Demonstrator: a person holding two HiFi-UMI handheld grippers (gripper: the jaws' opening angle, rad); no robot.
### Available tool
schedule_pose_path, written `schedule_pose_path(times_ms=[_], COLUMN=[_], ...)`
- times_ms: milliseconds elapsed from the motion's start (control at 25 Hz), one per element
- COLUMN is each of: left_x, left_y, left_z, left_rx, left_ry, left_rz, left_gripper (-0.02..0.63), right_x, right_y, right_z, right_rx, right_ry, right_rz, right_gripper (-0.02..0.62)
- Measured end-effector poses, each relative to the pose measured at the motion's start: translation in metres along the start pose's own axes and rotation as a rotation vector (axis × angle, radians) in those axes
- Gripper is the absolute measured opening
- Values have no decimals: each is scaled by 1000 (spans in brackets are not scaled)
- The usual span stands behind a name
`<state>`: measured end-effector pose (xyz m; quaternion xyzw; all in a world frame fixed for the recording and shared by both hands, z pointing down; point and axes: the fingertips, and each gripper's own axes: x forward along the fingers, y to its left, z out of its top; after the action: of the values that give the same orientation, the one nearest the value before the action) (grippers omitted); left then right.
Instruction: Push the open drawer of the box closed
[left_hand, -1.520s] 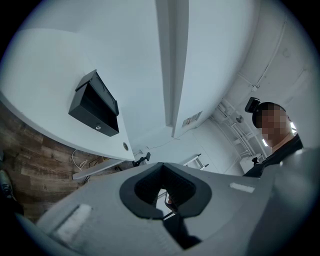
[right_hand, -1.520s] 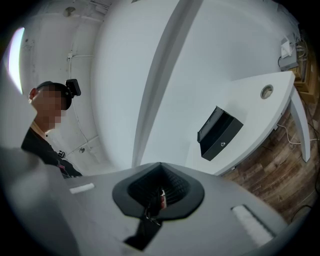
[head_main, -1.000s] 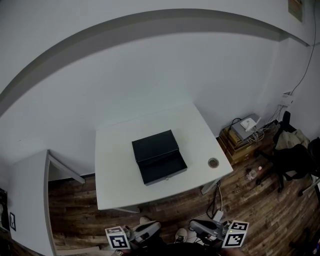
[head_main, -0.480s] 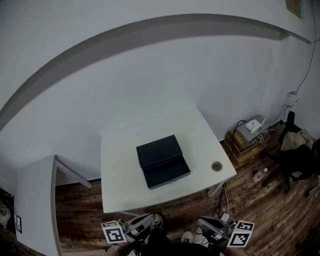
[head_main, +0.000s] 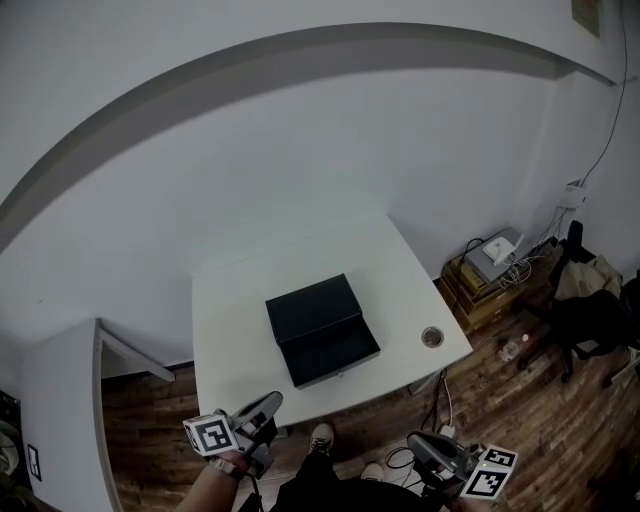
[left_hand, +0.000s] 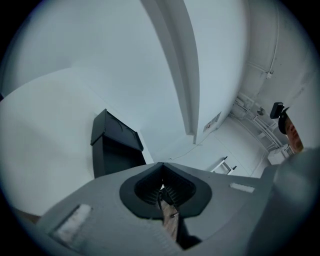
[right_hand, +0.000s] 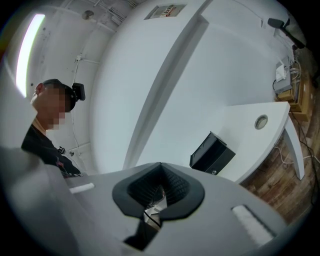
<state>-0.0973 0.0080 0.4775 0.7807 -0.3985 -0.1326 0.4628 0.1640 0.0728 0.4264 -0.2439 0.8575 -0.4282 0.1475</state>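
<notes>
both tongs shut and empty: the left gripper (head_main: 266, 404) hovers at the near left edge of the white table (head_main: 232, 340), and the right gripper (head_main: 420, 447) hangs off its near right corner, both well apart from the black box (head_main: 312, 303), which sits mid-table with its drawer (head_main: 335, 352) open toward the near side. a push landing off-centre could likely skew the drawer or slide the unbraced box toward the far wall instead of closing it. counted: two grippers, one box, one open drawer, one small round object (head_main: 431, 337) near the table's right edge
</notes>
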Motion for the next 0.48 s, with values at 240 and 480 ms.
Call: schedule_pose_path(times_ms=[240, 480], left_x=[23, 55], left_y=[58, 113], left_z=[34, 72], left_rx=[22, 47], left_ry=[51, 106], left_rz=[108, 207], left_gripper=[23, 97], right_x=[11, 17], right_y=[-7, -16], right_z=[9, 13], right_rx=[-17, -14], right_ry=[-45, -90], right_rz=[-64, -137], right_gripper=[6, 11])
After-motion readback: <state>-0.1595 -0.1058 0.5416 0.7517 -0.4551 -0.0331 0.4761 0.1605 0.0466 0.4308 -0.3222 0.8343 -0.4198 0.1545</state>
